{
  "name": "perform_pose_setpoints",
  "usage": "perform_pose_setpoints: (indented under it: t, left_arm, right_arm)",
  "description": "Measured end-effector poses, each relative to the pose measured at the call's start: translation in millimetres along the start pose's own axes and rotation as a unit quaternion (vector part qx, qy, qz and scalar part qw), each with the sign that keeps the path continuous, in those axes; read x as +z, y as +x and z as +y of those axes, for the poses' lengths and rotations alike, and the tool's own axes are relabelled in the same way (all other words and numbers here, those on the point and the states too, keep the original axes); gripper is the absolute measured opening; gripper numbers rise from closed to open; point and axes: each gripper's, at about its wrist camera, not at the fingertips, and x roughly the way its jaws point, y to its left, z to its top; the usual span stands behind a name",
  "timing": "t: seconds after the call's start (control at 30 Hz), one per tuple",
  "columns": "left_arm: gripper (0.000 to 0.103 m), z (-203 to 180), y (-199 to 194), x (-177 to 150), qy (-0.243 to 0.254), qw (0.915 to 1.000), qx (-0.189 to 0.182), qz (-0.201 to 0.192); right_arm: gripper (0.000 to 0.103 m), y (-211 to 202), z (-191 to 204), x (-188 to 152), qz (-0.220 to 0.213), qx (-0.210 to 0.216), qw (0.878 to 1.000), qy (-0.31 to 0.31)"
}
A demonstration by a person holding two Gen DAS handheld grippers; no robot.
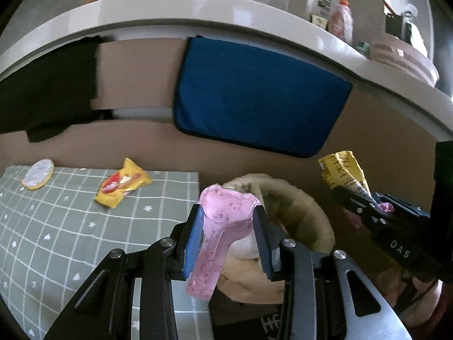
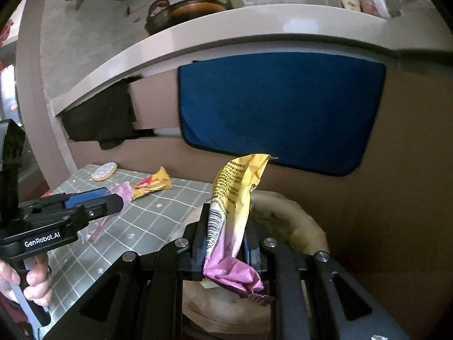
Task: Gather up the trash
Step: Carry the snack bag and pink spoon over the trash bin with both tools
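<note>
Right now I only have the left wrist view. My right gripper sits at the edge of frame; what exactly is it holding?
Observer: The right gripper is shut on a yellow and pink wrapper, barcode side showing.
Operator: Is the bin under it?
Observer: Yes, the beige basket lies just beyond and below its fingers.
Operator: How does my left look from there?
Observer: The left gripper holds the pink panda wrapper above the checked mat.

"GenRobot.AI" on left tongs (image 2: 120, 198) | "DAS" on right tongs (image 1: 365, 198)
</note>
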Motion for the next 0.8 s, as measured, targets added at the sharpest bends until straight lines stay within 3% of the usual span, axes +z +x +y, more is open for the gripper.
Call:
perform_pose_setpoints:
  t: [0.27, 0.43, 0.6, 0.8]
  left_arm:
    - [0.037, -11, 20, -8, 0.015, 0.9997, -0.003, 0.018]
    - [0.037, -1, 45, -10, -0.006, 0.999, -0.007, 0.043]
    - [0.037, 5, 96, -15, -0.05, 0.9923, -0.053, 0.1]
    - [0.037, -2, 142, -27, -0.062, 0.986, -0.074, 0.136]
  right_arm:
    - [0.017, 10, -19, -12, 0.01, -0.006, 1.0, 0.022]
    - [0.017, 18, -23, -16, 0.019, -0.005, 0.999, 0.03]
    - [0.017, 22, -29, -15, 0.021, -0.013, 0.999, 0.039]
    - [0.017, 31, -40, -11, 0.028, -0.03, 0.998, 0.047]
